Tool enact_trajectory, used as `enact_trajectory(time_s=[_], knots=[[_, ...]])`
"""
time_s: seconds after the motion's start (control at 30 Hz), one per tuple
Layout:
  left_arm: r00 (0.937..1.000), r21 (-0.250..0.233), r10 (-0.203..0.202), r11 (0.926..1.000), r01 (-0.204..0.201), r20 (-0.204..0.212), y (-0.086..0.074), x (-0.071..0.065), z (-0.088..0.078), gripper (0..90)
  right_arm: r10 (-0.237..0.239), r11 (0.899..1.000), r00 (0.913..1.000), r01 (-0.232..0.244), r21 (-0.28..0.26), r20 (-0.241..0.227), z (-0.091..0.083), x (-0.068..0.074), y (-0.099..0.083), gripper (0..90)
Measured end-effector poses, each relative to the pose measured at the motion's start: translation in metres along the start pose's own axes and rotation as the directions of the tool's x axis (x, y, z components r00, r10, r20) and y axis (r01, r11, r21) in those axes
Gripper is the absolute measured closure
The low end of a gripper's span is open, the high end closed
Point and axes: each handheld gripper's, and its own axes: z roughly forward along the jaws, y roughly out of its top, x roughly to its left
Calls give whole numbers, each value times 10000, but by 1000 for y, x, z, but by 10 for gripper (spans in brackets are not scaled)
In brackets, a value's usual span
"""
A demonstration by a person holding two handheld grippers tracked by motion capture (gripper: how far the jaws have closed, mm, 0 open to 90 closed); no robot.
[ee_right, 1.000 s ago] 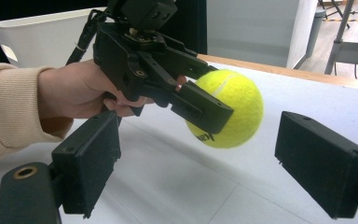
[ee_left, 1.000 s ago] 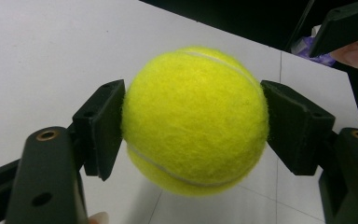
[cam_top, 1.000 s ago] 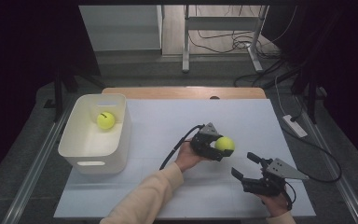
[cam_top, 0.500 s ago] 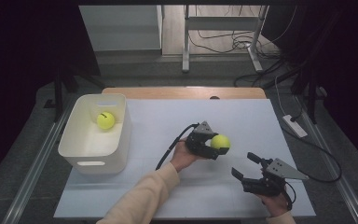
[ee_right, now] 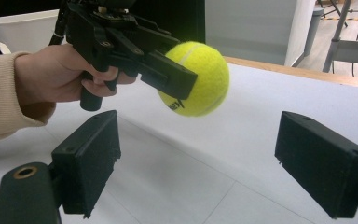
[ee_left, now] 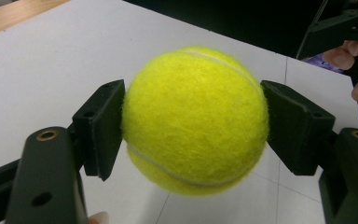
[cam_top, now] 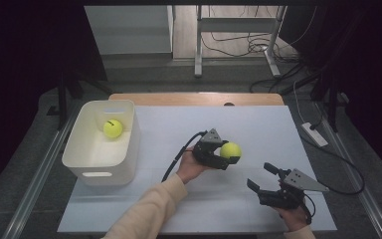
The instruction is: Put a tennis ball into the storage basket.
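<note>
My left gripper (cam_top: 227, 154) is shut on a yellow tennis ball (cam_top: 230, 150) and holds it just above the middle of the white table (cam_top: 258, 124). In the left gripper view both black pads press the sides of the ball (ee_left: 195, 120). The right gripper view looks at the same ball (ee_right: 196, 78) clamped in the left gripper (ee_right: 177, 79), clear of the tabletop. My right gripper (cam_top: 262, 178) rests near the front right of the table, jaws wide apart and nothing between them (ee_right: 196, 163). A second tennis ball (cam_top: 112, 128) lies inside the white bin (cam_top: 129, 149) at the left.
The white bin stands at the table's left side with its rim well above the surface. A wooden strip (cam_top: 194, 98) runs along the far edge. Cables trail from both grippers, and a power strip (cam_top: 314, 134) lies on the floor at the right.
The left gripper with the ball has shifted slightly left and up off the table. The right gripper has stayed where it was.
</note>
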Motion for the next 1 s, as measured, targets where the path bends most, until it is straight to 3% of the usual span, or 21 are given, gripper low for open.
enact_trajectory(time_s=[0.2,1.0], knots=[[9999,-219,-116,9997,118,70,2,-1,-7,270,-15,10000,10000,15,12,18,0,0,0,138],[9989,-659,-110,9978,80,-448,3,-2,-35,270,-51,10000,10000,51,58,39,1,0,-1,138]])
